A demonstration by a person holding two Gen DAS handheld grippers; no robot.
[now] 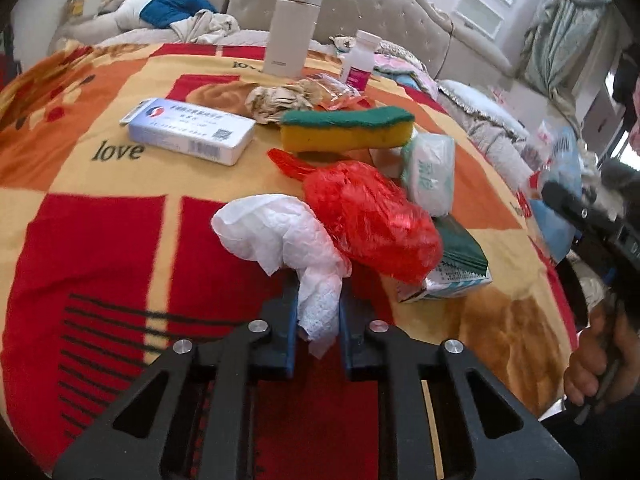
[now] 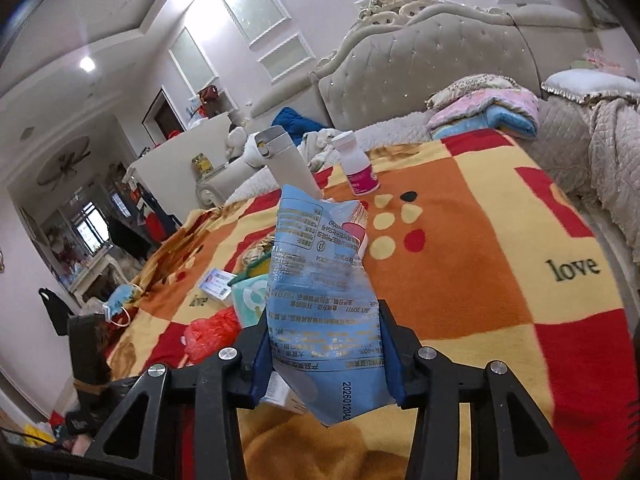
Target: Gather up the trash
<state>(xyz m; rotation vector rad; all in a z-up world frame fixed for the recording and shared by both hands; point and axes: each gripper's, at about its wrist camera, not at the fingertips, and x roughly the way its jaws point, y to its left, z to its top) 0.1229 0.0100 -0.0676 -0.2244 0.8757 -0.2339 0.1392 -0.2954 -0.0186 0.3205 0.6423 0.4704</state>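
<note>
My left gripper [image 1: 318, 294] is shut on a crumpled white tissue [image 1: 280, 228] that bulges out ahead of the fingers above the blanket. A red plastic bag [image 1: 372, 216] lies just beyond it to the right. My right gripper [image 2: 326, 328] is shut on a blue and clear plastic wrapper [image 2: 320, 292], held upright above the blanket. The right gripper also shows at the right edge of the left wrist view [image 1: 576, 216], with the blurred wrapper [image 1: 556, 160].
On the red, orange and yellow blanket [image 1: 100, 208] lie a white box [image 1: 188, 130], a yellow-green sponge [image 1: 346, 130], crumpled brown paper [image 1: 284, 98], a wipes pack [image 1: 430, 170], a green carton [image 1: 456, 264], a white flask [image 1: 290, 26] and a small bottle [image 1: 358, 60]. A padded headboard [image 2: 432, 64] stands behind.
</note>
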